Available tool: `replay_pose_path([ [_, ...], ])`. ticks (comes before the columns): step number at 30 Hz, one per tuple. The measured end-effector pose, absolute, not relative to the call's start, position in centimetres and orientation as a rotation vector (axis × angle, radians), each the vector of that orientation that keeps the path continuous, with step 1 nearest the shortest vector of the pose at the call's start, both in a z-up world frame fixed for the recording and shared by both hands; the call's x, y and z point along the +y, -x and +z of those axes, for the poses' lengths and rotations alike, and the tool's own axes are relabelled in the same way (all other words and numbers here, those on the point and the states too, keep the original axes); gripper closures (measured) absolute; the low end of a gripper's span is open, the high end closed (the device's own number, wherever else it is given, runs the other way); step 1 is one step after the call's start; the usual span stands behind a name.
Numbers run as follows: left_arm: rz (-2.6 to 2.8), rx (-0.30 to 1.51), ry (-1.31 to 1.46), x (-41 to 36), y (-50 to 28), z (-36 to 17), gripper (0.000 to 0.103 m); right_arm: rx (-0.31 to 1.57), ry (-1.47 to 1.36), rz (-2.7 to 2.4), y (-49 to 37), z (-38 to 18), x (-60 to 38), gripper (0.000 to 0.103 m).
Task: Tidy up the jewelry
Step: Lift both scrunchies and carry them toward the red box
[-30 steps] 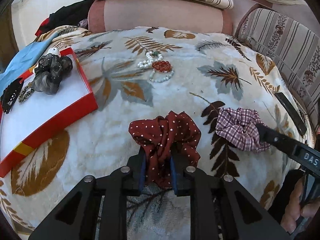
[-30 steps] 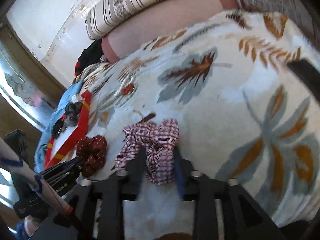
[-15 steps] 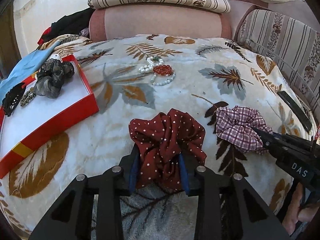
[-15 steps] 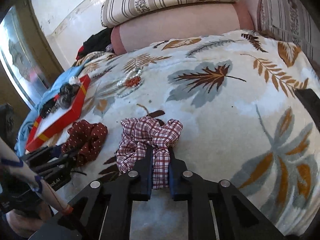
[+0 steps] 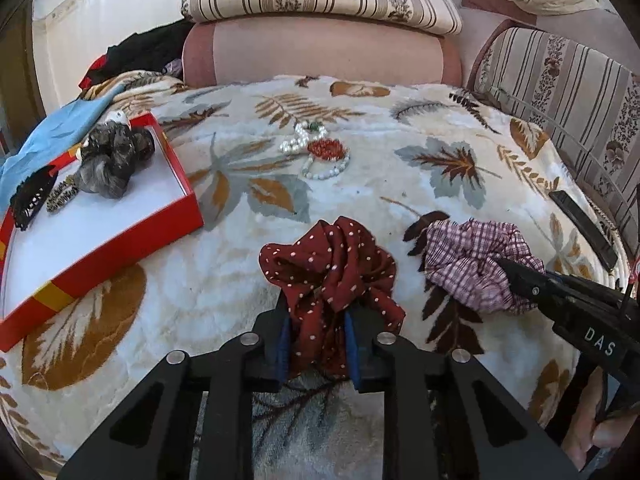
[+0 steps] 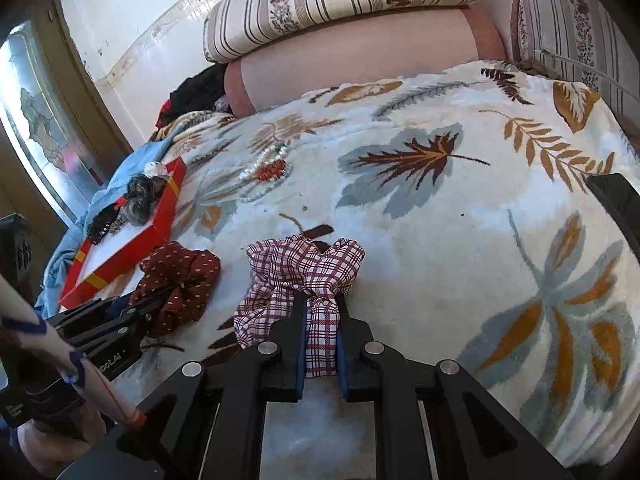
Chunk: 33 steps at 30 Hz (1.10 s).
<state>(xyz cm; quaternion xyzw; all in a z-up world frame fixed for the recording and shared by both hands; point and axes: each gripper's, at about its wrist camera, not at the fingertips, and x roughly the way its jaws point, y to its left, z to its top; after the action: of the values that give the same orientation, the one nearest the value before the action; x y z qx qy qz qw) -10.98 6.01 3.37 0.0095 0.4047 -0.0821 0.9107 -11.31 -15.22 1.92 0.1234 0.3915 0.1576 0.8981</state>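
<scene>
- Now both claws grip a scrunchie each. Your left claw (image 5: 316,340) opened a little and has just closed again on the red scrunchie (image 5: 332,268); the cloth is pinched between its pads.
- Your right claw (image 6: 322,344), open around the plaid scrunchie (image 6: 304,276) a second ago, is now shut tight on a fold of it.
- That means the grasping step looks done on both sides, and the carry to the red box (image 5: 120,240) is likely next.
- Both scrunchies rest on the blanket (image 5: 400,184), near the front edge, side by side and just apart. The red one is nearer the box.
- The red scrunchie bunches up from the pads, its bulk pointing away from you; it has no clear long axis, crumpled as it is.
- The plaid scrunchie spreads crosswise in front of your right claw, with one fold running back between the pads.
- In the box already lie a grey scrunchie (image 5: 110,160) and a black clip (image 5: 30,196), at its far end; the near part is bare.
- Beads (image 5: 320,152) lie on the blanket farther back, well apart from both claws.
</scene>
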Motion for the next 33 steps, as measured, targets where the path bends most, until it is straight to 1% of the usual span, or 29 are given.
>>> replay_pose_path([
  [6,-0.181,0.81,-0.02,5.8,11.6,4.6,0.082,0.788,-0.259,0.337,12.9,2.8,-14.9,0.09],
  [33,-0.185,0.8,-0.002,6.2,12.9,5.7,0.082,0.793,-0.307,0.32,14.4,3.7,-15.5,0.09],
])
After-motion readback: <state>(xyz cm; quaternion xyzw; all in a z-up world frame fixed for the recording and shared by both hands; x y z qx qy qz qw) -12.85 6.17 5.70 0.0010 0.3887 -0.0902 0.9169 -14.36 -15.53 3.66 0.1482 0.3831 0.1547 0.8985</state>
